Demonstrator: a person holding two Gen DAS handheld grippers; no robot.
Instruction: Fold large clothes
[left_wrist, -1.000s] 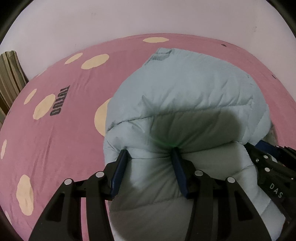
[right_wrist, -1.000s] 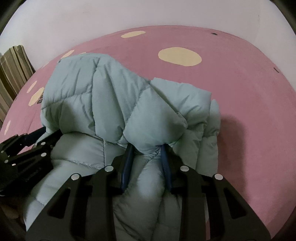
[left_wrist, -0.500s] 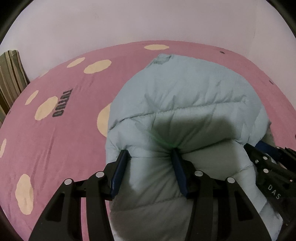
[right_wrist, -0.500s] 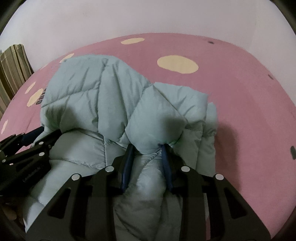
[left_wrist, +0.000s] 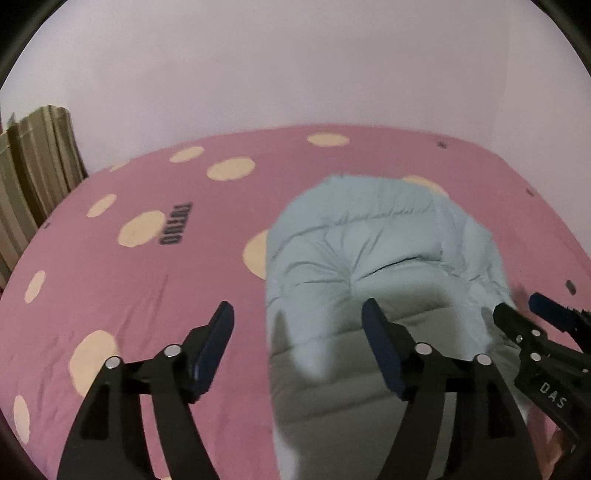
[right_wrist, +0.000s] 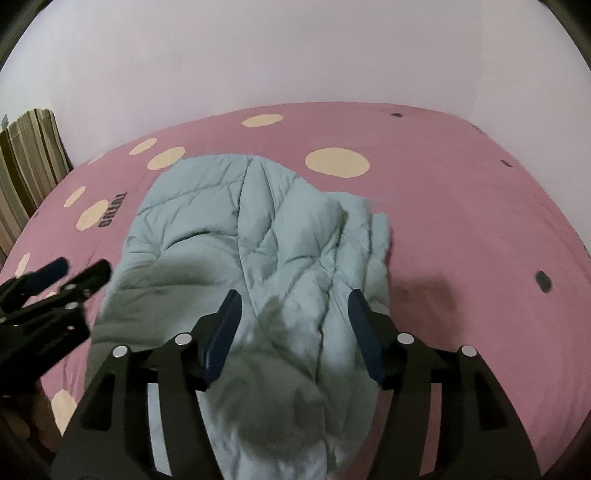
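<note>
A pale blue quilted puffer jacket (left_wrist: 373, 258) lies folded in a bundle on the pink bed; it also shows in the right wrist view (right_wrist: 255, 236). My left gripper (left_wrist: 297, 314) is open and empty, raised above the jacket's left edge, its right finger over the fabric. My right gripper (right_wrist: 293, 301) is open and empty, held above the jacket's near right part. Each gripper shows at the edge of the other's view.
The bed has a pink sheet (left_wrist: 129, 295) with cream dots and dark lettering (left_wrist: 177, 225). A plain wall (left_wrist: 295, 66) stands behind the bed. Striped fabric (left_wrist: 33, 158) hangs at the far left.
Both grippers have opened and let go of the jacket, then drawn back and up. The jacket has dropped and settled flatter on the bed.
</note>
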